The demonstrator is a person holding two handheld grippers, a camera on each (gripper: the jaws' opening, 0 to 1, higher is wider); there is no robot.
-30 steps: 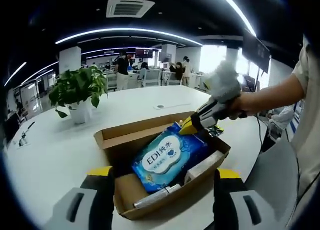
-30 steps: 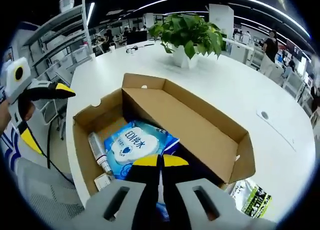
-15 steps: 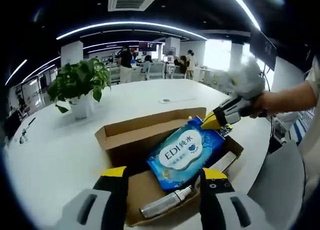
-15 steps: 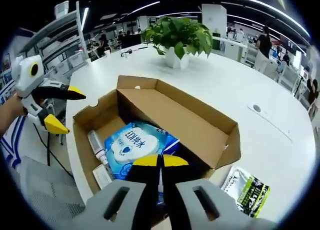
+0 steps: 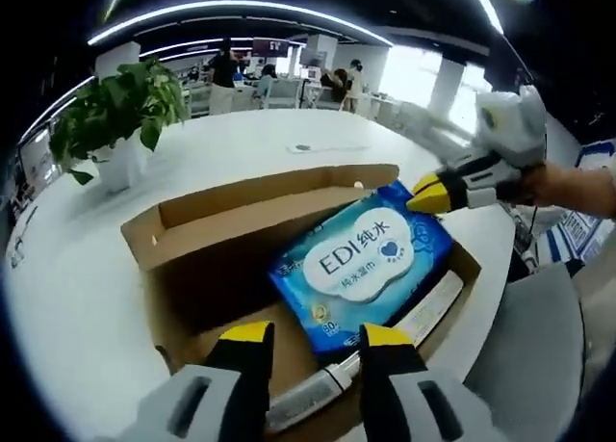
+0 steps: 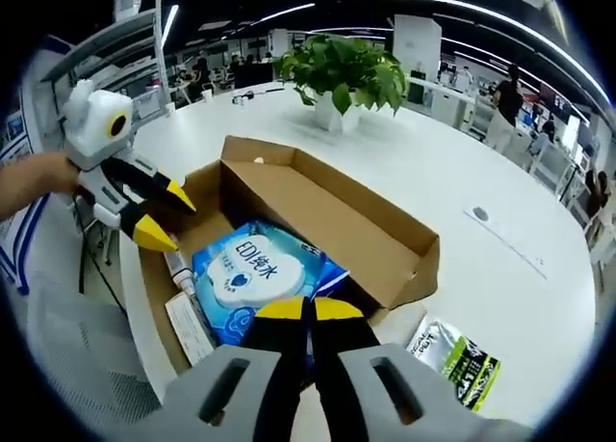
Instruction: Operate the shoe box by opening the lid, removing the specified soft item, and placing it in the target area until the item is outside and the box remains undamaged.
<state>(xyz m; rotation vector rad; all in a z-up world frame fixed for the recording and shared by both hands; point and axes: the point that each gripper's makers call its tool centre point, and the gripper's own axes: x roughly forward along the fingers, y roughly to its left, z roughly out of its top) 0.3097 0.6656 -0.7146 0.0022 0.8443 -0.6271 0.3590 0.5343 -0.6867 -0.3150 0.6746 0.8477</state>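
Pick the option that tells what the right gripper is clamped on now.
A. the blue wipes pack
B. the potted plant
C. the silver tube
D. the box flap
A: in the right gripper view the right gripper is shut on the edge of the wipes pack, which sits tilted up out of the box; the left gripper view shows the same pinch at the pack's corner.

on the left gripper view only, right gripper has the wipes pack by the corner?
Observer: In the right gripper view its jaws are shut on the wipes pack, at the edge nearest that camera.
Operator: anything on the table behind the box
Observer: A green and white packet lies on the table beside the shoe box.
Operator: my left jaws open?
Observer: Yes, the left gripper is open, at the box's edge.
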